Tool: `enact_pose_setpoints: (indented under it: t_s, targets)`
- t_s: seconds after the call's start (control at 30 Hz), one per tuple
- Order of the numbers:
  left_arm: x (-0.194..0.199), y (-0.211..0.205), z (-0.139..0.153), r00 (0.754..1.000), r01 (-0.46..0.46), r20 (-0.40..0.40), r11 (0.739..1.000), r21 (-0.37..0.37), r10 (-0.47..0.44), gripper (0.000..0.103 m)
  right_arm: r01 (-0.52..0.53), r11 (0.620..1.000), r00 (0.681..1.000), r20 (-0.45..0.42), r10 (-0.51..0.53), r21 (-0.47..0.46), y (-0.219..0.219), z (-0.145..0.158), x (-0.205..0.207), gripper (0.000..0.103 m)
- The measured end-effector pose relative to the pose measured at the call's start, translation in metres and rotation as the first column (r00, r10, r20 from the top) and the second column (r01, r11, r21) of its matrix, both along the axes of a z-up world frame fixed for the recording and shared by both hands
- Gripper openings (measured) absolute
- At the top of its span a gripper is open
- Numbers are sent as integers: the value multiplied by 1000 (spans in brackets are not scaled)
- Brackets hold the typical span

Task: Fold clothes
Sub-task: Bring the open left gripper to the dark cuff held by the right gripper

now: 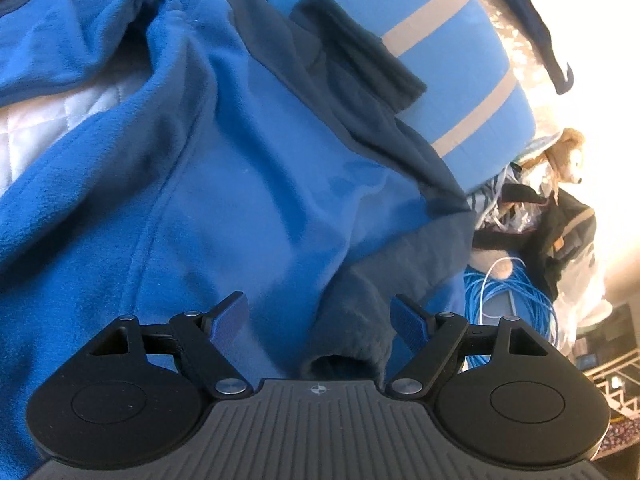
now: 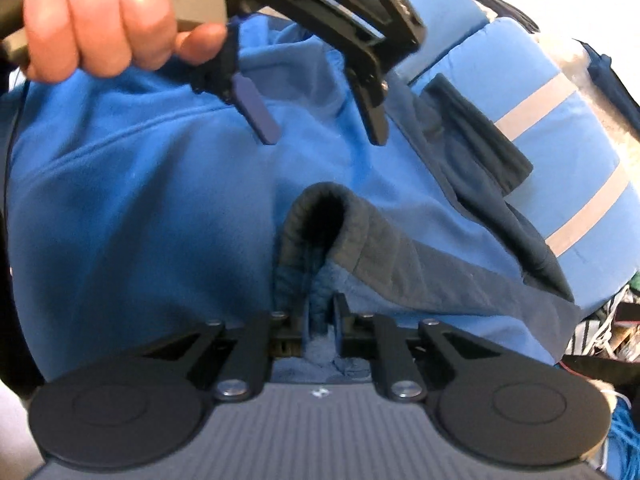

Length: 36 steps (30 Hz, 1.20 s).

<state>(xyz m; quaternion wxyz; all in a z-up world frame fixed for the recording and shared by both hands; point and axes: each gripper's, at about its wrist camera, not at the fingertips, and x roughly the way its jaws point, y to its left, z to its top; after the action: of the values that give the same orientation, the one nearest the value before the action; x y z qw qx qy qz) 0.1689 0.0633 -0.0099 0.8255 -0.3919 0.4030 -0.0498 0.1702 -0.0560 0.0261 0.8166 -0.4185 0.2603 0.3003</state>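
Blue fleece (image 1: 248, 184) lies rumpled across a white quilted bed cover (image 1: 44, 120), which shows only at the far left. Its dark cuff (image 2: 320, 216) gapes open in front of the right tongs (image 2: 320, 312), whose jaws are narrow and pinch fleece just behind the cuff. Left tongs (image 1: 320, 316) stand wide, nothing gripped, the dark cuff end bunched between the jaws; in the right view they hang above the fleece body, a hand (image 2: 100, 20) on the handle. Free room: open fleece to the left. Right side is crowded: a folded light-blue item with grey stripes (image 1: 460, 80), then a blue cable coil (image 1: 516, 304) and a dark bag (image 1: 560, 232). Fleece's near hem is hidden under both tongs bodies.
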Motion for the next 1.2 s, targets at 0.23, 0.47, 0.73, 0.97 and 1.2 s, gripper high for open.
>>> enact_pose_setpoints:
  t_s: [0.23, 0.47, 0.73, 0.97, 1.2]
  targets:
    - [-2, 4, 2, 1000, -23, 7, 1000, -17, 23, 78, -100, 995, 994, 43, 99, 20, -8, 16, -24, 63]
    - [-3, 3, 4, 1000, -19, 15, 1000, -15, 19, 78, -122, 985, 979, 150, 140, -124, -4, -3, -25, 61]
    - [-3, 4, 4, 1000, -27, 15, 999, -21, 27, 78, -157, 951, 938, 260, 228, -268, 8, -33, -27, 61]
    - [-4, 7, 2, 999, -37, 3, 999, -33, 37, 78, -197, 934, 900, 322, 293, -299, 12, -48, -35, 43]
    - [-5, 8, 3, 999, -28, 27, 996, -82, 30, 78, -186, 963, 914, 326, 242, -193, 9, -34, -28, 14]
